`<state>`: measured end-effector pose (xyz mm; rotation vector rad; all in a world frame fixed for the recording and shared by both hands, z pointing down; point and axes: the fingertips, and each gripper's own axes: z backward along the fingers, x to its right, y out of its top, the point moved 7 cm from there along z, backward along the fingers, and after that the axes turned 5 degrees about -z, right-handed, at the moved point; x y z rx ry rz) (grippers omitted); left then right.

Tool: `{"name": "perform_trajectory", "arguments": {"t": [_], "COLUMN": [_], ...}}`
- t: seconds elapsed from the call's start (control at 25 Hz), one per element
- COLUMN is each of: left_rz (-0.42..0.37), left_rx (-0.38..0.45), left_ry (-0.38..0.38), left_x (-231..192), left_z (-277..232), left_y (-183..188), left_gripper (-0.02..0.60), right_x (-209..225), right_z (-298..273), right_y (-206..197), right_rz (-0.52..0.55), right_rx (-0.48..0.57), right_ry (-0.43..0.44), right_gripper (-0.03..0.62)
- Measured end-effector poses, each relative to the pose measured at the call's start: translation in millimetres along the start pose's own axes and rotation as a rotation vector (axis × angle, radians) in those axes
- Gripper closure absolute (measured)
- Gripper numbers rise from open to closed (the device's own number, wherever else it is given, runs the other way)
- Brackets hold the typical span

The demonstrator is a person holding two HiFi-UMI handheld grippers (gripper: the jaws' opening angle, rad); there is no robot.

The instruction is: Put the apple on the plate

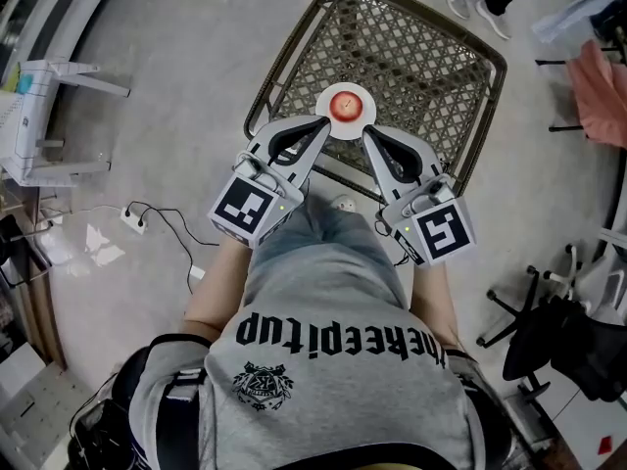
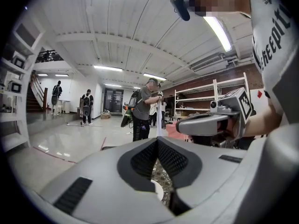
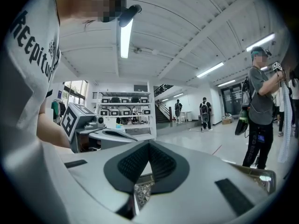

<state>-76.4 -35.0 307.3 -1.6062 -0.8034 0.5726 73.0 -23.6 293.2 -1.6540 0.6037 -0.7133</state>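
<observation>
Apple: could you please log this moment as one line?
apple: on plate | plate: on mesh surface | left gripper: shut, empty, by plate | right gripper: shut, empty, by plate

apple [image 1: 345, 103]: red, upright; centred on plate [image 1: 332, 125] | plate: white, round, on mesh table [image 1: 411, 57]

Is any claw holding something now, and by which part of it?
Nothing. The left claw and right claw are shut and empty; the apple lies on the plate.
</observation>
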Motion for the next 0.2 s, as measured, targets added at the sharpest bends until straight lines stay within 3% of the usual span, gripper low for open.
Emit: {"name": "perform_trajectory", "arguments": {"t": [0.2], "left_rz": [0.008], "left_rx": [-0.003], "left_ry": [0.005], "left_x": [1.2], "left_z": [-2.3], "left_y": [-4.1], "left_gripper": [0.568], "right_x": [0.4], "right_z": [2.8], "right_y": [-1.0], "right_rz": [-0.002], "right_rx": [0.002], "right_ry": [-0.004], "right_gripper": [0.597]}}
